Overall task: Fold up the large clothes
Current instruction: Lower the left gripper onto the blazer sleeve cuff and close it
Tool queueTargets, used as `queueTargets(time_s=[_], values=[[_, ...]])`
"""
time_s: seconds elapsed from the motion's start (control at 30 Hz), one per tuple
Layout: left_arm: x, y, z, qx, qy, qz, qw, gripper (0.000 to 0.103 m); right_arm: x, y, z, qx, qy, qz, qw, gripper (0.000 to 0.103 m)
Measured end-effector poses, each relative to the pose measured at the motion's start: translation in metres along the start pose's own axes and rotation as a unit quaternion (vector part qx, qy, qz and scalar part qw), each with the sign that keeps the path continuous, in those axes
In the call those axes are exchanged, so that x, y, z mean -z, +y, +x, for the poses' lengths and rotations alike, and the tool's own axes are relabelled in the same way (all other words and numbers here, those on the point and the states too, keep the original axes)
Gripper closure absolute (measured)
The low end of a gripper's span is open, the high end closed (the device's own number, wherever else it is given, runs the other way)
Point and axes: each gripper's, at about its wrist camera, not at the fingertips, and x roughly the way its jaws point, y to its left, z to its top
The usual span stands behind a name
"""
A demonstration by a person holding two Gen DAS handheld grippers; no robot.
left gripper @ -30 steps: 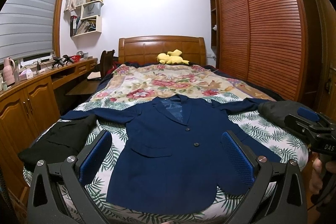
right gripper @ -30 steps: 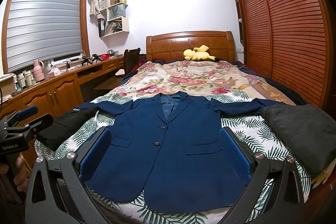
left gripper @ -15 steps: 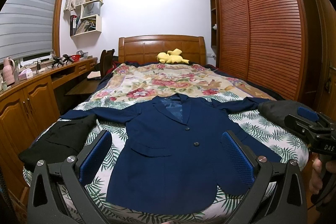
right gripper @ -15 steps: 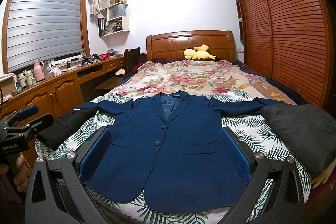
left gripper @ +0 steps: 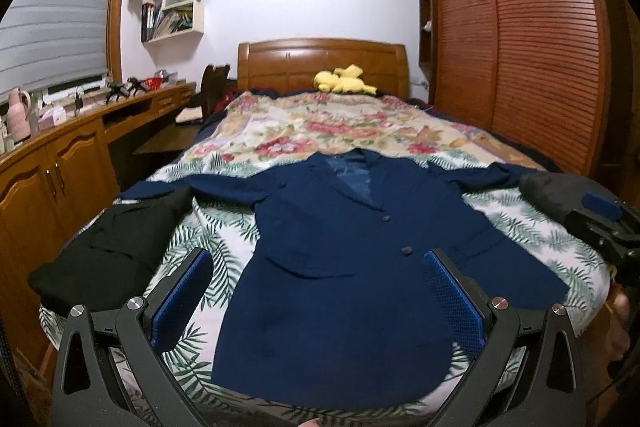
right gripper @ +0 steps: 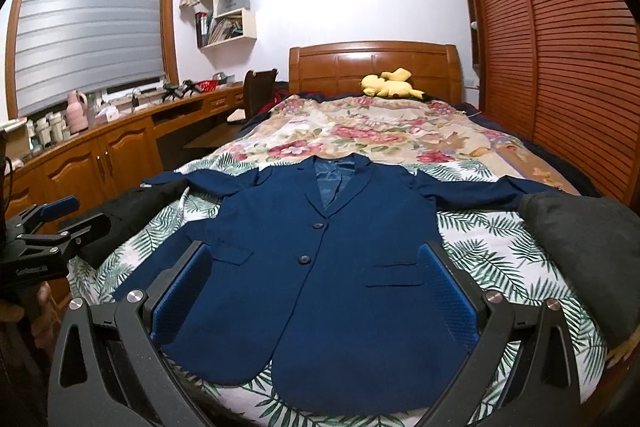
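We hold our left gripper (left gripper: 316,287) and right gripper (right gripper: 316,279) with jaws spread wide and empty above the foot of the bed (right gripper: 492,251), where the navy blazer (right gripper: 320,267) lies flat, front up, sleeves stretched out to both sides. Our left view shows the black garment (left gripper: 108,251) over the blazer's left cuff in full, and the right gripper at its right edge. Our right view shows the dark grey bundle (right gripper: 580,247) over the other cuff, and the left gripper beside the black garment.
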Motion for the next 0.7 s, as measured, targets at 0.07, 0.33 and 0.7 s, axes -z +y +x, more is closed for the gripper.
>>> queueTargets(time_s=[0.07, 0.33, 0.7], values=[[-0.002, 0.004, 0.011, 0.001, 0.011, -0.002, 0.9999, 0.000, -0.001, 0.002, 0.014, -0.004, 0.006, -0.006, 1.000, 0.000], [-0.021, 0.022, 0.051, 0.004, 0.045, -0.007, 0.9990, 0.000, -0.001, 0.002, 0.060, -0.012, 0.029, -0.021, 0.999, 0.000], [-0.045, 0.048, 0.128, -0.018, 0.073, -0.021, 0.9970, 0.000, -0.013, -0.006, 0.158, -0.039, 0.050, -0.042, 0.997, 0.000]])
